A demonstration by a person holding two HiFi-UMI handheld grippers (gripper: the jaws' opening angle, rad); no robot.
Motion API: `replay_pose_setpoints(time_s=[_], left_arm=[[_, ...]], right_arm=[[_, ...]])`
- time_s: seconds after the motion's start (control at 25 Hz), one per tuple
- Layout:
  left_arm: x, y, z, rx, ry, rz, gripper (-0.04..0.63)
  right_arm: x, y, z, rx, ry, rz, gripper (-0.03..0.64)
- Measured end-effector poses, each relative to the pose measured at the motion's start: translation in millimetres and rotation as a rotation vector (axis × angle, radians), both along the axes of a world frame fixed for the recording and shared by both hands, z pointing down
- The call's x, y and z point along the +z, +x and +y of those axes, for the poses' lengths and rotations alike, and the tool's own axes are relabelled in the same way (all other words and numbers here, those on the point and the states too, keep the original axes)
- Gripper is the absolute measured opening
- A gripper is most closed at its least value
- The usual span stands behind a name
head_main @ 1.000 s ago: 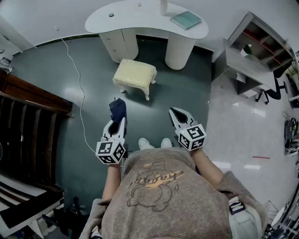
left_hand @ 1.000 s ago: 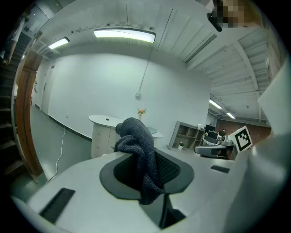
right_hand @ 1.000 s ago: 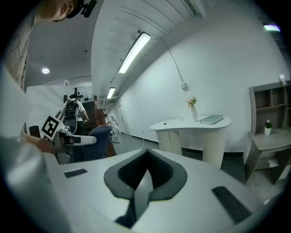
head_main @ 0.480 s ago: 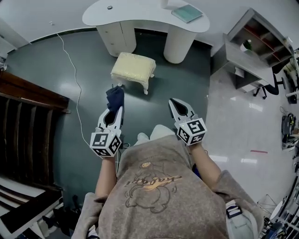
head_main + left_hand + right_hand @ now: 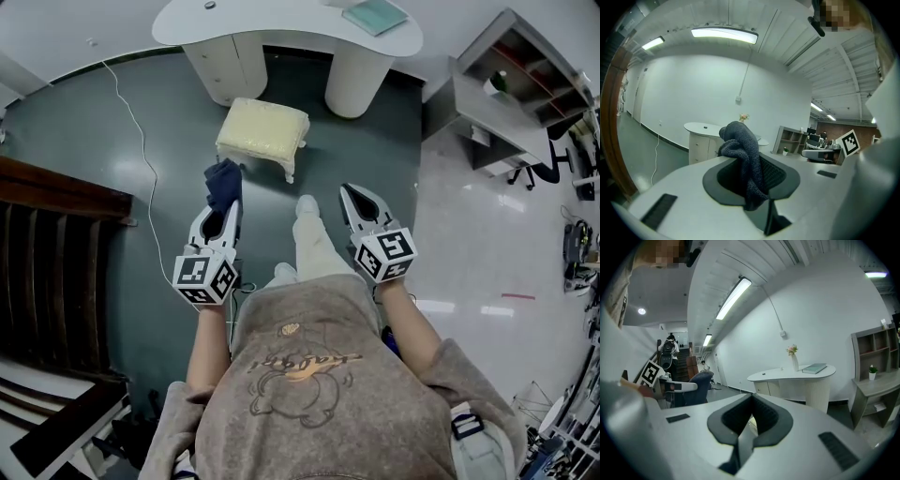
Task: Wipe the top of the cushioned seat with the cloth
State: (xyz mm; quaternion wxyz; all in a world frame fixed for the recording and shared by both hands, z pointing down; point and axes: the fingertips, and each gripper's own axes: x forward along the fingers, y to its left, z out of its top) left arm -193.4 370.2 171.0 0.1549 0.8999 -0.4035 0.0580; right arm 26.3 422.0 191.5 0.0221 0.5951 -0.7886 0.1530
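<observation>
Clamping cloth [image 5: 223,178], left gripper [image 5: 223,203] seemingly short of seat [image 5: 262,133].

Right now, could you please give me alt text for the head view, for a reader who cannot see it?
Seen from above, a person holds a dark blue cloth in the left tool, short of a cream cushioned seat standing before a white desk on a dark floor. The right tool holds nothing.

Dark green floor [image 5: 366,169] is seen, white tile [image 5: 487,253] at right; white curved desk [image 5: 281,28] and grey shelving [image 5: 506,84] noted; white walls [image 5: 693,93] lit by strip light [image 5: 724,33].
</observation>
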Motion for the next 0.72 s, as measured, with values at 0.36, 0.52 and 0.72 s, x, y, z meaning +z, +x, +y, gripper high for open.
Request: replay_pose_setpoints(time_s=[0.36, 0.52, 0.72], left_arm=[[4, 21, -82, -0.026, -0.024, -0.020, 0.089], [4, 29, -123, -0.052, -0.041, -0.027, 0.089], [-1, 42, -171, -0.082, -0.049, -0.030, 0.089]], right_arm=[[14, 15, -86, -0.040, -0.034, -0.031, 0.006], [18, 19, -133, -0.077, -0.056, -0.043, 0.006], [13, 29, -193, -0.120, -0.057, -0.051, 0.006]])
